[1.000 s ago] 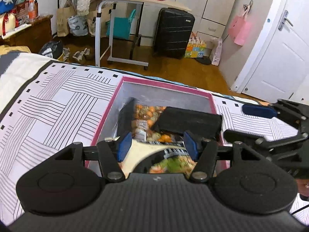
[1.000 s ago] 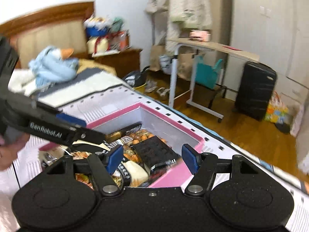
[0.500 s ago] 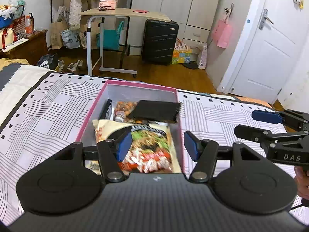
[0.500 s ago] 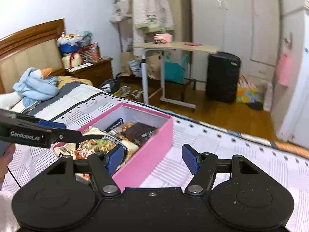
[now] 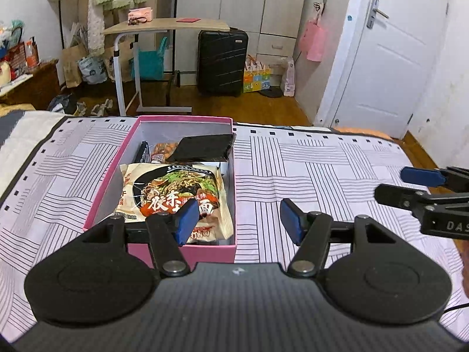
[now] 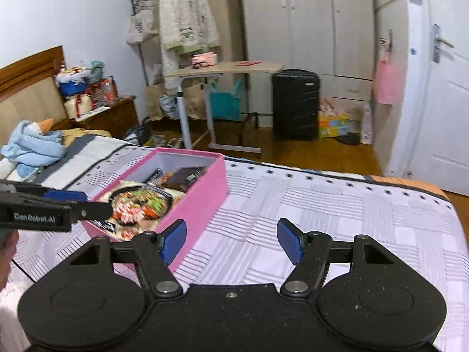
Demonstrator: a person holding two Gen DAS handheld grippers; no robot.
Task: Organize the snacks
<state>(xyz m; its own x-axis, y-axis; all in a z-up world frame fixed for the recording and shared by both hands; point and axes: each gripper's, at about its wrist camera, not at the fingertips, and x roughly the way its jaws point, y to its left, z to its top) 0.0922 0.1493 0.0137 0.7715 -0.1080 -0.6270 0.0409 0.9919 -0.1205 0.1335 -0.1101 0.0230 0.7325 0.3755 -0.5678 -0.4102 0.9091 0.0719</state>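
Left tongs (image 5: 239,220) wide, empty, above the pink box's (image 5: 181,248) near end. Right tongs (image 6: 231,242) empty, opening over the striped bedspread (image 6: 322,214) beside it. Noodle packet (image 5: 173,196) lying inside, black packet (image 5: 203,148) behind.

One pink box (image 5: 133,152) holds four snack packets, and one black suitcase (image 5: 222,61) stands beyond.
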